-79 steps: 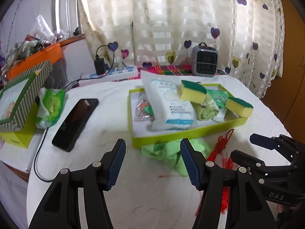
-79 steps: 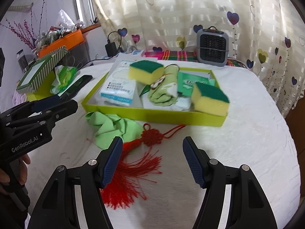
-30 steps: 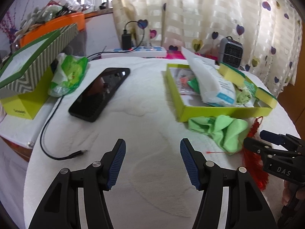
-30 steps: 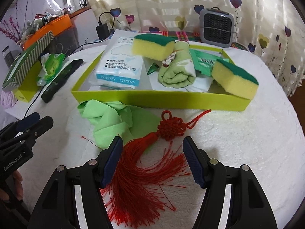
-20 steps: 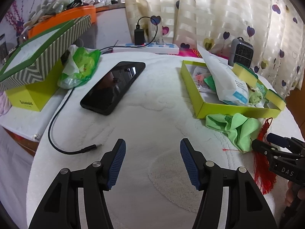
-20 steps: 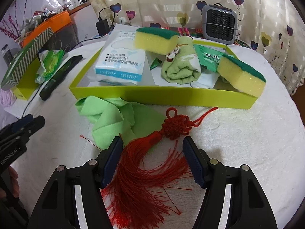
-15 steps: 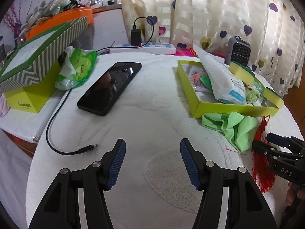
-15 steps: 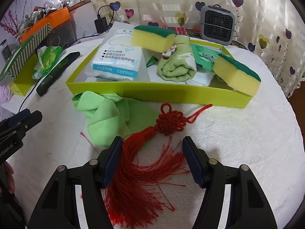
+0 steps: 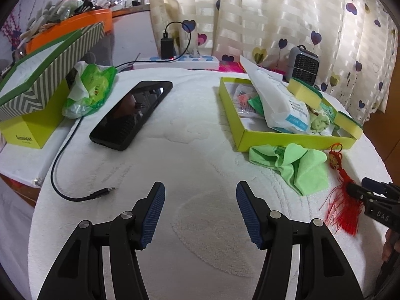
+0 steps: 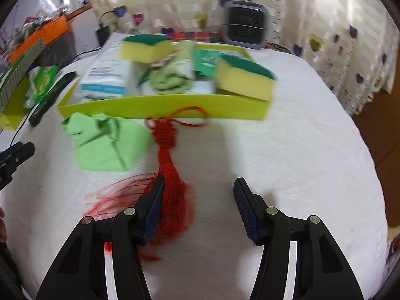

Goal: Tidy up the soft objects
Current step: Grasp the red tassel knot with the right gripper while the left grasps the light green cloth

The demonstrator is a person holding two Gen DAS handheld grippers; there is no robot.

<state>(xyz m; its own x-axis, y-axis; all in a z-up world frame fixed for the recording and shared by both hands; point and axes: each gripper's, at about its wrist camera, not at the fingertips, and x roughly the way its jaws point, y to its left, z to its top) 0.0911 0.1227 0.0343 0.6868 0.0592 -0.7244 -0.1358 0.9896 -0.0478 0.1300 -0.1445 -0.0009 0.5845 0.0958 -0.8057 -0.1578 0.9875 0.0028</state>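
A red tassel with a knotted top (image 10: 172, 175) lies on the white tablecloth in front of the yellow-green tray (image 10: 162, 106). My right gripper (image 10: 199, 185) is low over its strands. The jaws are closing, with the strands against the left finger and a wide gap to the right one. A crumpled green cloth (image 10: 107, 142) lies left of the knot. The tray holds two yellow sponges (image 10: 243, 77), a cotton pack (image 10: 105, 80) and a rolled green towel. My left gripper (image 9: 200, 187) stands open over bare cloth, well left of the green cloth (image 9: 297, 165) and the tassel (image 9: 342, 200).
A black phone (image 9: 132, 115) and a loose charging cable (image 9: 75, 197) lie on the left of the table. A green bag (image 9: 90, 90) and a striped box (image 9: 45, 75) sit at the left edge. A small heater (image 9: 302, 67) and a power strip (image 9: 180, 61) stand at the back.
My right gripper has shifted and dropped onto the tassel, whose strands now sit inside the jaws against the left finger. The jaws have narrowed a little. The left gripper's view has held still lately.
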